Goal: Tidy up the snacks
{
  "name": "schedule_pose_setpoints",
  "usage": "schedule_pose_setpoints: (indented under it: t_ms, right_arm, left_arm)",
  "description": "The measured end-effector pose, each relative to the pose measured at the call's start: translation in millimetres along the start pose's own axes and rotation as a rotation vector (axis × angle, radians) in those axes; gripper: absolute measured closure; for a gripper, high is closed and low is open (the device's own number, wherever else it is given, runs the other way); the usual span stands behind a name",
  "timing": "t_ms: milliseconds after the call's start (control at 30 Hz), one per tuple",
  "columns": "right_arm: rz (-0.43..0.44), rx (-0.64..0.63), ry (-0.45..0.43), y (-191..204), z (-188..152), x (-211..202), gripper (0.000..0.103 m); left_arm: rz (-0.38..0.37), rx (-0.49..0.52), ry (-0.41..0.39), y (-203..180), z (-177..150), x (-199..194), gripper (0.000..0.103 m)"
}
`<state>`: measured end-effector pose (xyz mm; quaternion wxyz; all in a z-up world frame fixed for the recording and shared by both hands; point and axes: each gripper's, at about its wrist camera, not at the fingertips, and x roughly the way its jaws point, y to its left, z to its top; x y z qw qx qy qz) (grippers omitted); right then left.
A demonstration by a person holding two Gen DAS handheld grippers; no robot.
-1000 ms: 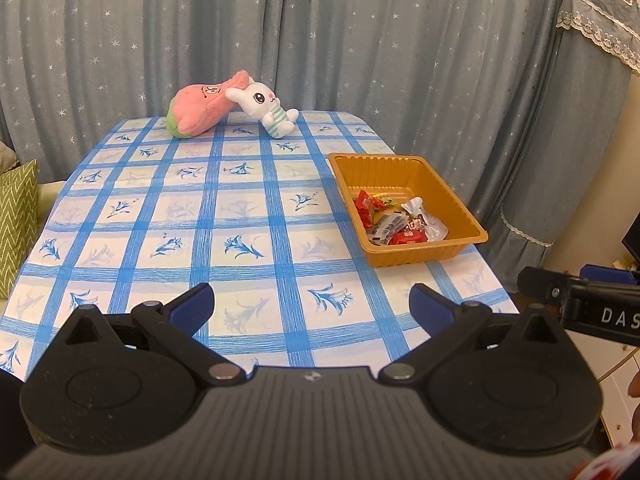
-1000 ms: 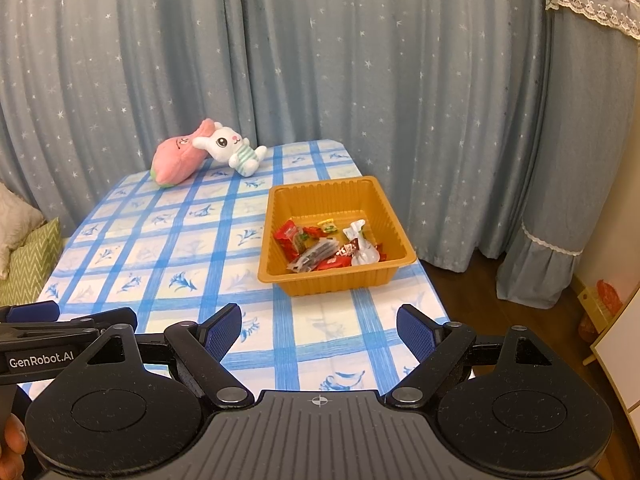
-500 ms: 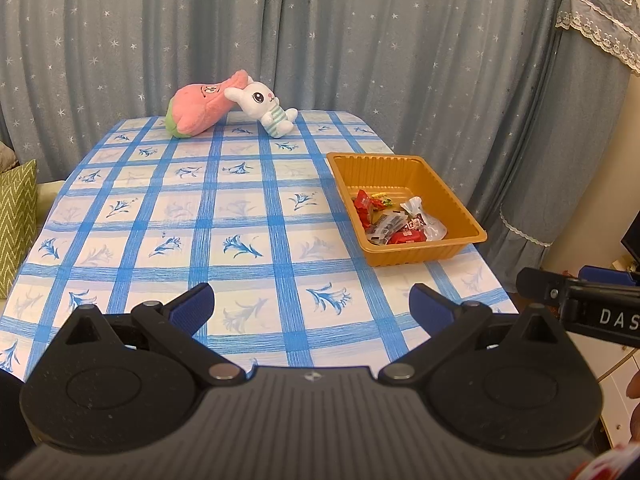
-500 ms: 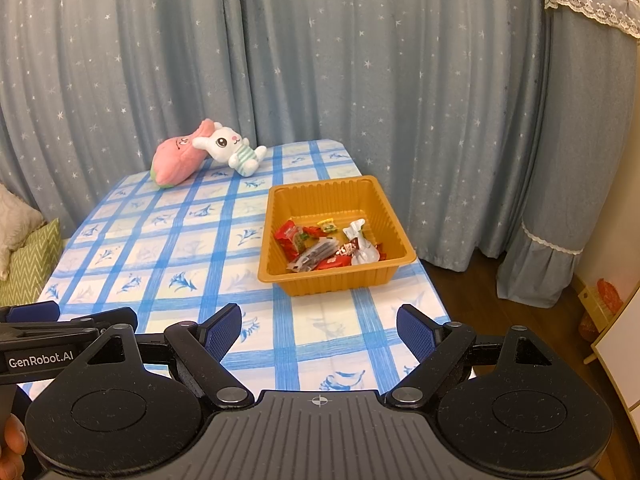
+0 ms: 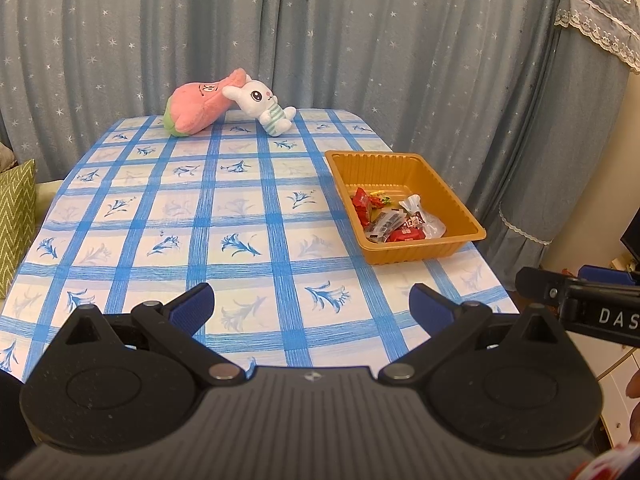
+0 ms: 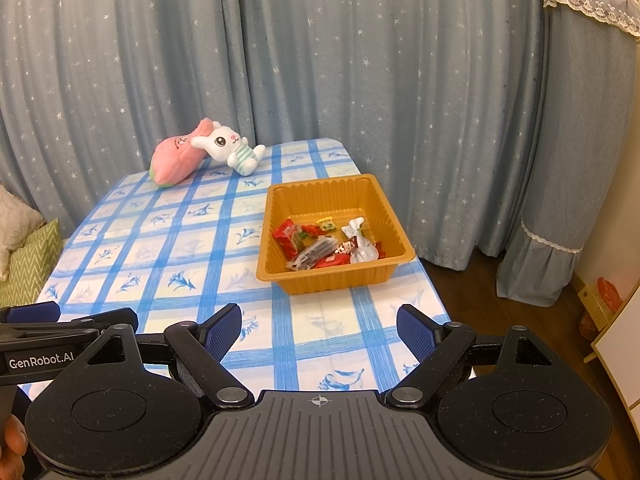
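An orange plastic tray (image 5: 404,160) (image 6: 326,184) stands near the right edge of the blue-checked table (image 5: 240,208) (image 6: 168,240). Several wrapped snacks (image 5: 394,220) (image 6: 328,244), red, yellow and clear, lie in its near half. My left gripper (image 5: 312,306) hangs open over the table's front edge, well short and left of the tray, nothing between its blue pads. My right gripper (image 6: 319,328) is open too, just in front of the tray, holding nothing. Each gripper's side shows at the edge of the other's view.
A pink plush (image 5: 196,106) (image 6: 178,156) and a white bunny plush (image 5: 262,104) (image 6: 230,148) lie at the table's far end against grey-blue star curtains (image 5: 320,32). A green cushion (image 5: 14,216) sits left of the table. Bare floor (image 6: 492,304) lies to the right.
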<state>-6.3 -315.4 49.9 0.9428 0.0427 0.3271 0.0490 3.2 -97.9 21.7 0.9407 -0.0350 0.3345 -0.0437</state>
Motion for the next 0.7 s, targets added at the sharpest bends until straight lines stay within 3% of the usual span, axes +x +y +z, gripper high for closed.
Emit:
schedule_pose_setpoints:
  t_ms: [700]
  right_arm:
    - [0.0, 0.003, 0.002, -2.3, -2.2, 1.7, 0.019]
  left_arm:
    - [-0.01, 0.007, -0.021, -6.6, -8.7, -2.7, 0.0]
